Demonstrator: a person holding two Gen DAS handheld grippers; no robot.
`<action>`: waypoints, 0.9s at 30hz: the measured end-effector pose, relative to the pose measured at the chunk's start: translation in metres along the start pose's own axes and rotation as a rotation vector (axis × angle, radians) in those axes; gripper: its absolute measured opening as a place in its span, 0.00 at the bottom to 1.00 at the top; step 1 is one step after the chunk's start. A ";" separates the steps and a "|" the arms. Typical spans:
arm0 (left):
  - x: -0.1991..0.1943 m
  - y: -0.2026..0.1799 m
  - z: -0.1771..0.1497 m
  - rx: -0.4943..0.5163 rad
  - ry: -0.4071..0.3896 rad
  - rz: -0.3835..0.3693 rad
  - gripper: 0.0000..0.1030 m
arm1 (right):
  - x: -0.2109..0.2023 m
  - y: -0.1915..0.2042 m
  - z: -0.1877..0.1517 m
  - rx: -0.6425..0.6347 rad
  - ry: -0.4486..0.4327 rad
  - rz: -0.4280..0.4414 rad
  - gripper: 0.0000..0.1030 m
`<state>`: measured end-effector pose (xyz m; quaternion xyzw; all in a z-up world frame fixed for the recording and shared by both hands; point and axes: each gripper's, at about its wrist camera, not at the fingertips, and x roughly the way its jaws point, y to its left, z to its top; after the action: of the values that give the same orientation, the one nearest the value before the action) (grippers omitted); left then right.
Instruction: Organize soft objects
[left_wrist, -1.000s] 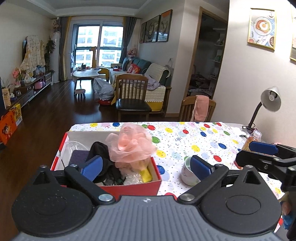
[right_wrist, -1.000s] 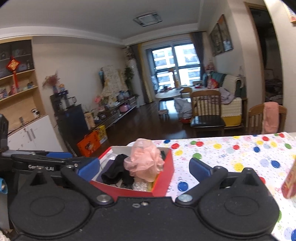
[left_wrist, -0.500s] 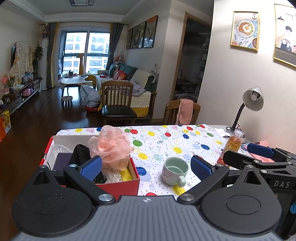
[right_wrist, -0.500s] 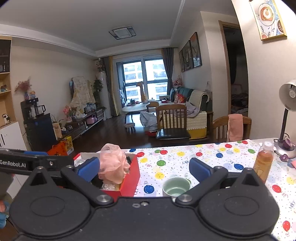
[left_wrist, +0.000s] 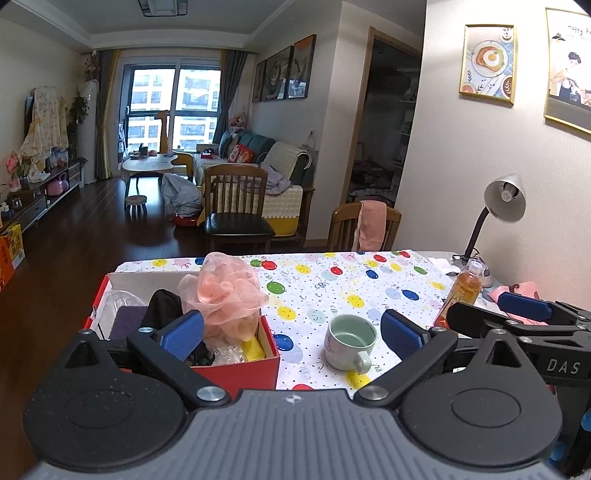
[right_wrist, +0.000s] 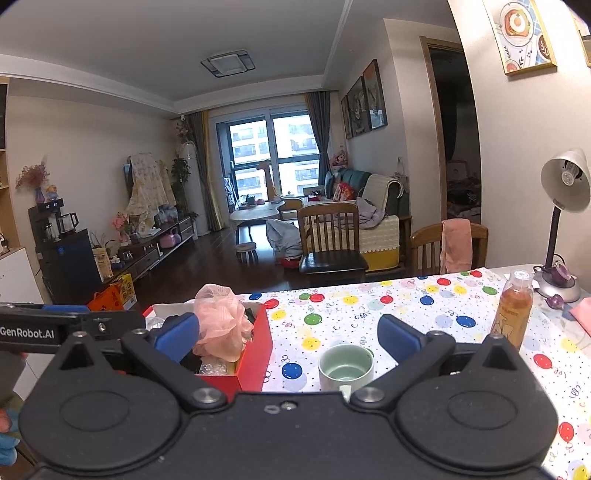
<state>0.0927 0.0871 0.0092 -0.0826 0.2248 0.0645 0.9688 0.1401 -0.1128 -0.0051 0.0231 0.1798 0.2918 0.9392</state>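
A red box (left_wrist: 236, 373) (right_wrist: 255, 358) stands at the table's near left. A pink mesh bath puff (left_wrist: 221, 291) (right_wrist: 218, 321) tops it, over black cloth (left_wrist: 162, 310), a purple cloth (left_wrist: 123, 321), a yellow sponge (left_wrist: 253, 349) and clear plastic. My left gripper (left_wrist: 291, 334) hangs open above the table's near edge, nothing between its blue pads. My right gripper (right_wrist: 288, 334) is open too and empty, above a pale green mug (right_wrist: 345, 365) (left_wrist: 349, 341). The right gripper's fingers (left_wrist: 524, 304) show at the right of the left wrist view.
An orange drink bottle (left_wrist: 463, 295) (right_wrist: 515, 308) stands right of the mug. A desk lamp (right_wrist: 561, 221) and pink cloth (right_wrist: 581, 314) sit at the far right. The table (left_wrist: 332, 291) has a balloon-print cover. Wooden chairs (left_wrist: 236, 214) stand beyond it.
Both grippers have drawn back and swung right from the red box. The mug, bottle and lamp have come into view. The puff stays in the box.
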 end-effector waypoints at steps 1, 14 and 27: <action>0.000 0.000 0.000 0.000 0.000 -0.006 1.00 | 0.000 0.000 0.000 0.002 0.002 0.001 1.00; -0.004 0.007 0.000 0.017 -0.012 -0.020 1.00 | 0.001 0.015 0.001 -0.006 0.006 -0.007 1.00; -0.006 0.003 0.000 0.047 -0.028 -0.028 1.00 | -0.005 0.019 -0.002 -0.016 -0.004 -0.027 1.00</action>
<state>0.0869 0.0894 0.0119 -0.0619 0.2115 0.0466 0.9743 0.1247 -0.1000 -0.0026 0.0139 0.1759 0.2803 0.9435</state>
